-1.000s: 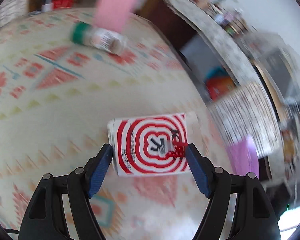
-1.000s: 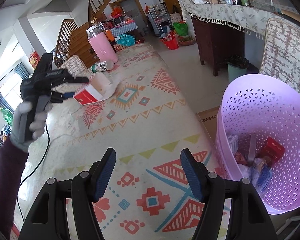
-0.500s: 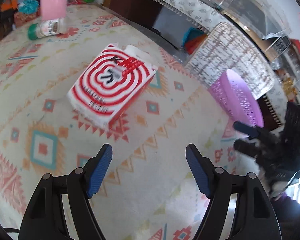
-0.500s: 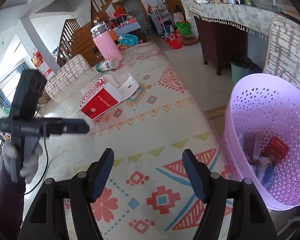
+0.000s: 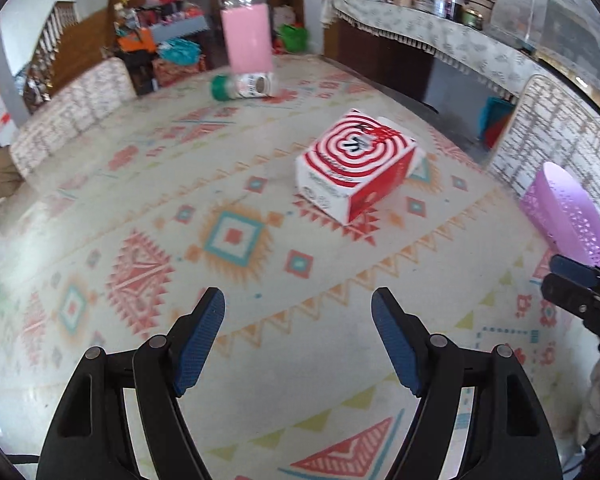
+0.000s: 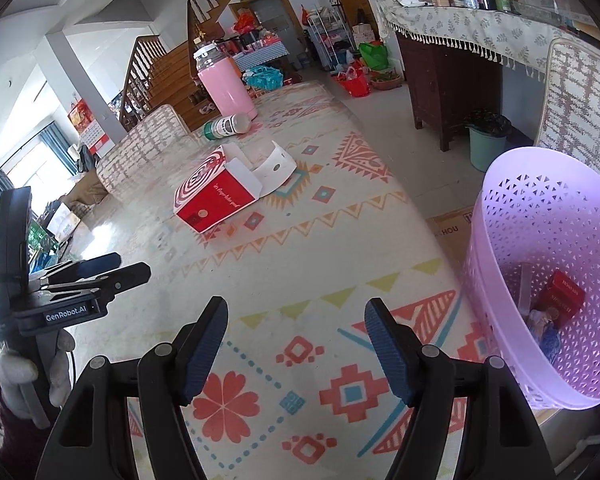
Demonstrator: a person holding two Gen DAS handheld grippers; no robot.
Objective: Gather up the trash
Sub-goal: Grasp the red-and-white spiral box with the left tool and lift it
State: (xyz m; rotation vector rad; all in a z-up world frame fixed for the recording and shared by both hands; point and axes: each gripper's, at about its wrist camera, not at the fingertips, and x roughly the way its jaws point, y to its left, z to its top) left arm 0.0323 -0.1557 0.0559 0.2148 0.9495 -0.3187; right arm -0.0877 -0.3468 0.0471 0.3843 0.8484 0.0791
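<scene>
A red-and-white spiral-patterned carton lies on the patterned tablecloth, its end flap open. My left gripper hovers well short of it, open, nothing between its blue pads. From the right wrist view the left gripper shows at the left, in a gloved hand. My right gripper stands open and empty over the cloth, close beside the purple lattice basket. The basket holds a red packet and other wrappers. A green-capped bottle lies on its side beyond the carton.
A tall pink jug stands behind the bottle. Patterned chair backs border the table's far left and right sides. A green bin sits on the floor by a dark sideboard. The basket stands off the table's right edge.
The left gripper had the carton between its pads; it has drawn back and swung, and the carton now lies apart on the cloth. The right gripper stayed put, its jaws slightly wider.
</scene>
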